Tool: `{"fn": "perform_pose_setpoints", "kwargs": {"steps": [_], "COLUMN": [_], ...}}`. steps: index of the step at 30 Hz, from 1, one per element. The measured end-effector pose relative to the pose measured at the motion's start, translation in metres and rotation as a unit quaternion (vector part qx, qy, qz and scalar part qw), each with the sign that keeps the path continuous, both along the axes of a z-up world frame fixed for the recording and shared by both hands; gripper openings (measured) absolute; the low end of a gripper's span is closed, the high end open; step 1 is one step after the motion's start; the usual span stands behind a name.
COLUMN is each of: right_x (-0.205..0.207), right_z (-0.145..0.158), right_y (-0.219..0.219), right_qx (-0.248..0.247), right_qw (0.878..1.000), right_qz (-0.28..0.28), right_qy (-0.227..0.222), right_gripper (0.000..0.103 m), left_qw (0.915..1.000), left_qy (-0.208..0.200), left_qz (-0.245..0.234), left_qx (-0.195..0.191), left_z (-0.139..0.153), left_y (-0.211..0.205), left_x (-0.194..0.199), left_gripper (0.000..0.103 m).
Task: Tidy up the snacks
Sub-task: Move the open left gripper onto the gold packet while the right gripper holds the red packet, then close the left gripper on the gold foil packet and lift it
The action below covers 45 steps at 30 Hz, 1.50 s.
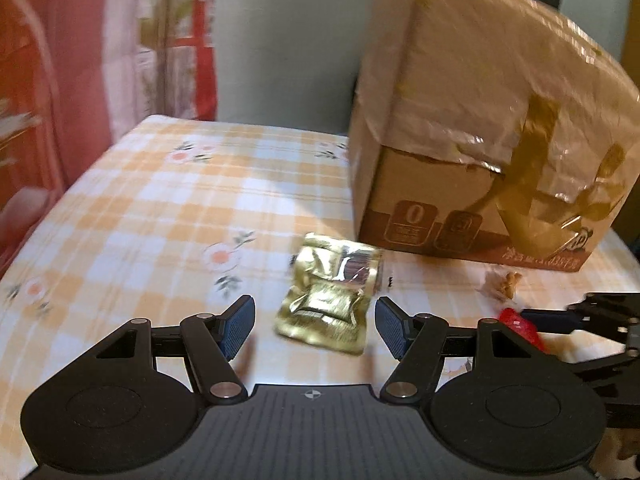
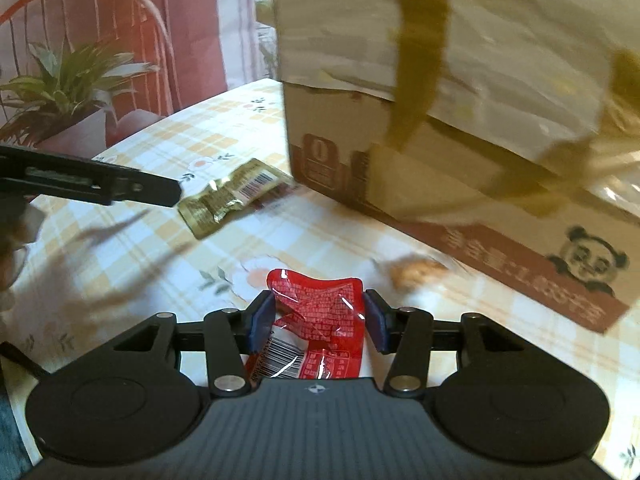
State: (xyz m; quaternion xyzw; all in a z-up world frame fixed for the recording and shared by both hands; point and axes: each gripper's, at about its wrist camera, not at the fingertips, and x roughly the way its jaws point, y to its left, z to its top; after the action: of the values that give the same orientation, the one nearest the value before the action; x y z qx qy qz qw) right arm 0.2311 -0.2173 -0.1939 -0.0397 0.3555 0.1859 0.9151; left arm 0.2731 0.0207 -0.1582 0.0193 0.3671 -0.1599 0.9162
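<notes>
A crumpled gold snack packet (image 1: 324, 312) lies flat on the checked tablecloth (image 1: 160, 220). My left gripper (image 1: 315, 304) stands open around it, both blue pads clear of its edges. In the right wrist view the same gold packet (image 2: 228, 200) lies just beyond a left finger (image 2: 120, 188). My right gripper (image 2: 318, 300) is shut on a red snack packet (image 2: 316, 320), a pad pressing on each side. From the left wrist view the red packet (image 1: 520, 326) shows at the tip of the right gripper (image 1: 580, 316).
A large taped cardboard box (image 1: 480, 120) stands on the table just behind both packets. A small brownish snack in a clear wrap (image 2: 412, 272) lies by the box's base. A potted plant (image 2: 68, 80) and a red chair (image 2: 100, 20) stand off the table's far left.
</notes>
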Motion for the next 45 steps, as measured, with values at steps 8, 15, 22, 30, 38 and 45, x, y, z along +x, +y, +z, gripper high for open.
{"fn": "perform_pose_setpoints", "kwargs": {"steps": [8, 15, 22, 30, 38, 45], "right_x": [-0.014, -0.018, -0.018, -0.017, -0.02, -0.026], "right_z": [-0.003, -0.006, -0.007, -0.007, -0.007, -0.004], "right_y": [-0.026, -0.03, -0.038, -0.042, -0.046, -0.046], "right_qx": [0.013, 0.035, 0.054, 0.065, 0.076, 0.081], "right_qw": [1.0, 0.999, 0.998, 0.998, 0.997, 0.996], "right_qz": [-0.012, -0.01, -0.009, -0.013, -0.015, -0.013], "right_qy": [-0.015, -0.027, -0.025, -0.023, -0.023, -0.037], "right_gripper": [0.051, 0.051, 0.051, 0.051, 0.051, 0.051], "left_qw": [0.999, 0.9976, 0.9984, 0.9992, 0.9998, 0.9998], "left_qy": [0.016, 0.009, 0.01, 0.008, 0.002, 0.01], "left_qz": [-0.031, -0.041, -0.023, -0.007, 0.022, 0.012], "left_qx": [0.029, 0.054, 0.051, 0.039, -0.002, -0.014], "left_z": [-0.017, -0.019, -0.016, -0.013, 0.004, 0.0], "left_y": [-0.021, -0.029, -0.026, -0.013, -0.007, -0.021], "left_x": [0.026, 0.027, 0.022, -0.016, -0.052, -0.061], "left_gripper": [0.069, 0.07, 0.057, 0.055, 0.055, 0.055]}}
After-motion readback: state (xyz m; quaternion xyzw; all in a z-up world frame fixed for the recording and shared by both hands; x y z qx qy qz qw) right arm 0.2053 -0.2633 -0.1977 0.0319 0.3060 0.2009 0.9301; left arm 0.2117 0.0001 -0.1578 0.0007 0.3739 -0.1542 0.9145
